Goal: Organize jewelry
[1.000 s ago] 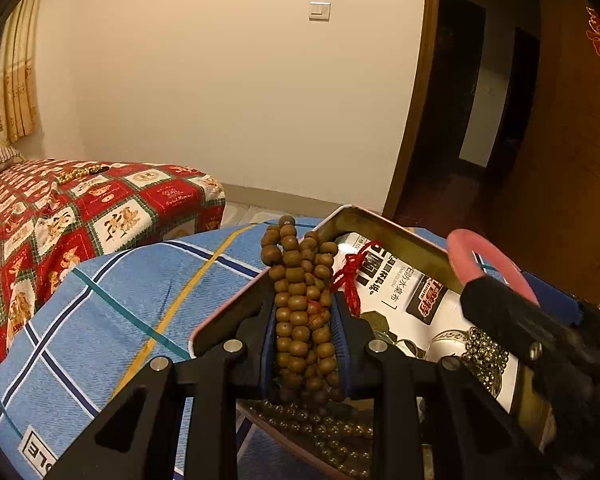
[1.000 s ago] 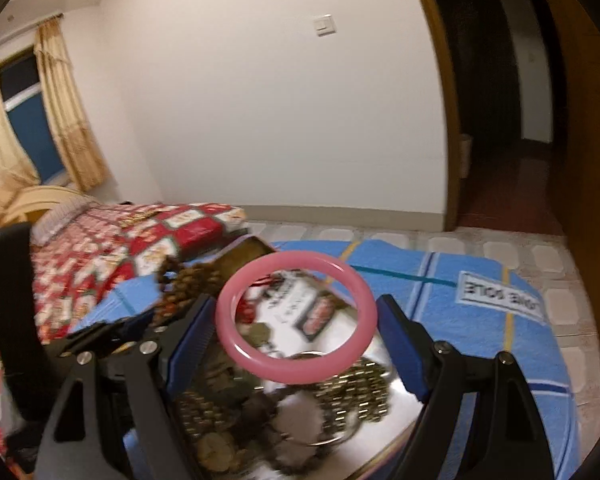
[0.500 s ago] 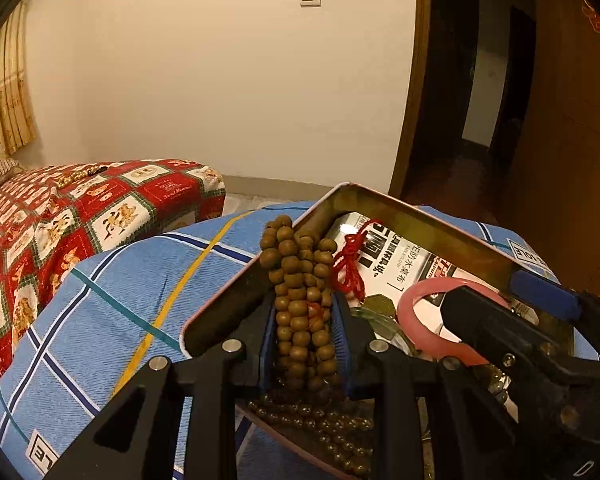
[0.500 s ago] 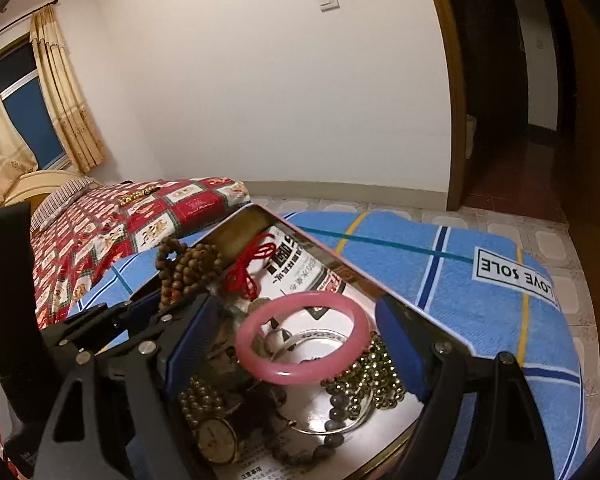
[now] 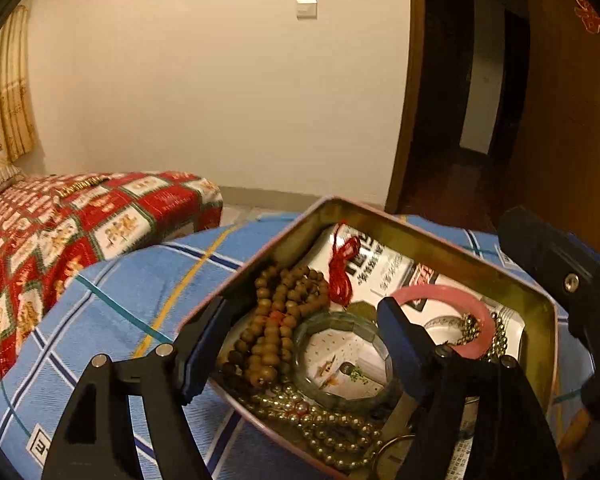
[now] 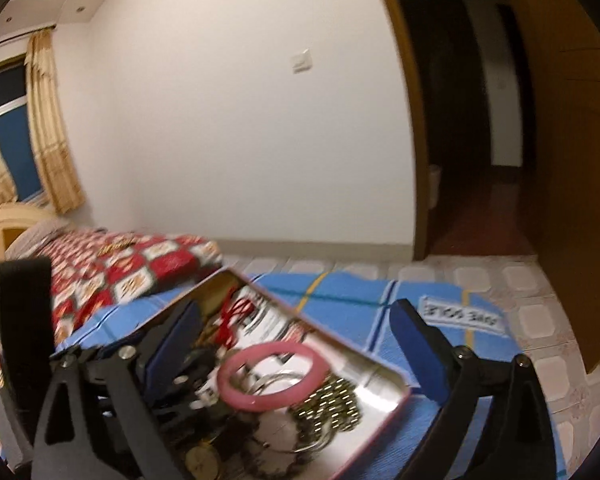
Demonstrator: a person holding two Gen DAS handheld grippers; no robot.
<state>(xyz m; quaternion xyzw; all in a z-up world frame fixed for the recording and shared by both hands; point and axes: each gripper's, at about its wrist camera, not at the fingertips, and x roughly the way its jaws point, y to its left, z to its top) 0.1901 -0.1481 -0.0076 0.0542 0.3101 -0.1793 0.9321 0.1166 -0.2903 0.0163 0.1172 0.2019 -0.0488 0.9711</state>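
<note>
Left gripper (image 5: 296, 344) wide apart over tin (image 5: 452, 248), holding nothing. Brown bead string (image 5: 276, 320) lies in tin between its fingers, touching neither. Green bangle (image 5: 340, 360) just beside beads. Right gripper (image 6: 296, 352) also wide apart, empty. Pink bangle (image 6: 272, 374) lies flat in tin, on gold beads (image 6: 332, 404). Tin sits on blue blanket (image 6: 340, 304).

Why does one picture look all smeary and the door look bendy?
Right wrist view: motion blur smears the pink bangle and the tin. Left wrist view: sharp, so the wooden beads show clearly. Both views: the fisheye lens curves the door frame and darkens the corners; warm indoor light tints everything yellowish.
</note>
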